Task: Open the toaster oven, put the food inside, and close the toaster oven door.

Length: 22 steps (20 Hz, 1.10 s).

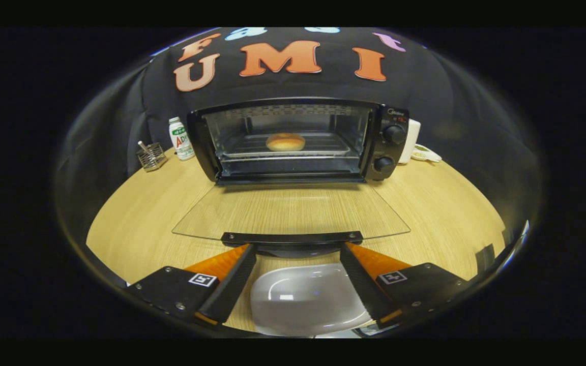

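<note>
A black toaster oven [298, 140] stands on the wooden table, straight beyond my fingers. Its glass door [293, 213] hangs fully open and lies flat toward me. The door's dark handle [292, 238] is just ahead of my fingertips. Inside, a round golden bun [285, 142] rests on the wire rack. My gripper [297, 249] is open, with nothing between its fingers. An empty white plate [308, 300] sits on the table beneath and between the fingers.
Left of the oven stand a white bottle with a green label [180, 138] and a small wire holder [151, 155]. A white object [417, 145] sits to the oven's right. Two knobs [393, 134] are on the oven's right panel. Light wood tabletop [135, 218] spreads on both sides.
</note>
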{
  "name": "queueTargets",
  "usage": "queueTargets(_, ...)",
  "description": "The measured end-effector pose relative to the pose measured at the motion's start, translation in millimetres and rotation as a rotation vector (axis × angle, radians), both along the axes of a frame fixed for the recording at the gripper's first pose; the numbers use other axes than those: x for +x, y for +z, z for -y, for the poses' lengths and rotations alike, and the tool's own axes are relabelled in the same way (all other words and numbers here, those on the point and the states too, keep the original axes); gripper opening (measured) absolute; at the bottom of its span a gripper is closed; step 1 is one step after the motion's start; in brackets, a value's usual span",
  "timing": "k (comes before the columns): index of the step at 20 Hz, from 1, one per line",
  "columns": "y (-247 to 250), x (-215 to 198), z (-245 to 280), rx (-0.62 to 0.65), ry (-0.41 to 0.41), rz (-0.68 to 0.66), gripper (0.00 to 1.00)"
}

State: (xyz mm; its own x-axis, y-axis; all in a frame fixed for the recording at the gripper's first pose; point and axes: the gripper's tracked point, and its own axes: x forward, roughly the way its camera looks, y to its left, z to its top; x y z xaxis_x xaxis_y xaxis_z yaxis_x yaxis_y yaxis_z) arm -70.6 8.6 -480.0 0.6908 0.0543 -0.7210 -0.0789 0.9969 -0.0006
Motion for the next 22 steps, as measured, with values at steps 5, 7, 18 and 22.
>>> queueTargets(5,43.8,23.9,-2.4,0.022,-0.010,0.086,0.99)
queueTargets(7,59.6,34.9,-4.4,0.026,-0.010,0.112,1.00)
queueTargets(18,109.1,99.1,-10.7,0.099,-0.039,0.197,1.00)
queueTargets(22,118.3,130.4,-14.5,0.114,-0.053,0.225,1.00)
